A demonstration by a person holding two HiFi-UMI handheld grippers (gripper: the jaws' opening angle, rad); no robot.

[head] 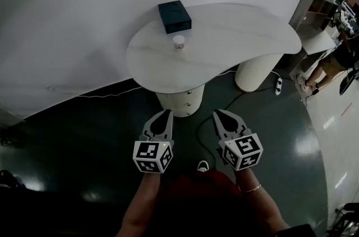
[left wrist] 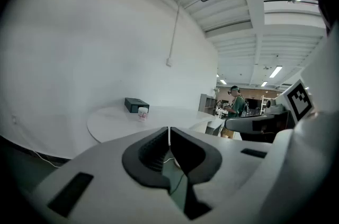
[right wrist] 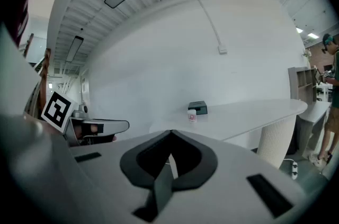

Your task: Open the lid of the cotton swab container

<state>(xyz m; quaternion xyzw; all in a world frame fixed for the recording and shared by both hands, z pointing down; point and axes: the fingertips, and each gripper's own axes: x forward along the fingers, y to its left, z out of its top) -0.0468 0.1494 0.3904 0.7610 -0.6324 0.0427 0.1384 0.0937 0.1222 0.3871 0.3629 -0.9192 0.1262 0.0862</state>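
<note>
Head view: the cotton swab container (head: 179, 43) stands upright on the pale counter (head: 241, 45), just in front of a dark box (head: 174, 16). Its lid is on, so the contents are unseen. It lies well ahead of the left tool (head: 166, 114) and the right tool (head: 218, 113), both short of the counter's edge.

Left gripper view: jaws pressed together, empty; container far ahead, slightly left.

Right gripper view: jaws likewise closed on nothing; container ahead, slightly right. The left hand is perhaps a shade nearer.
</note>
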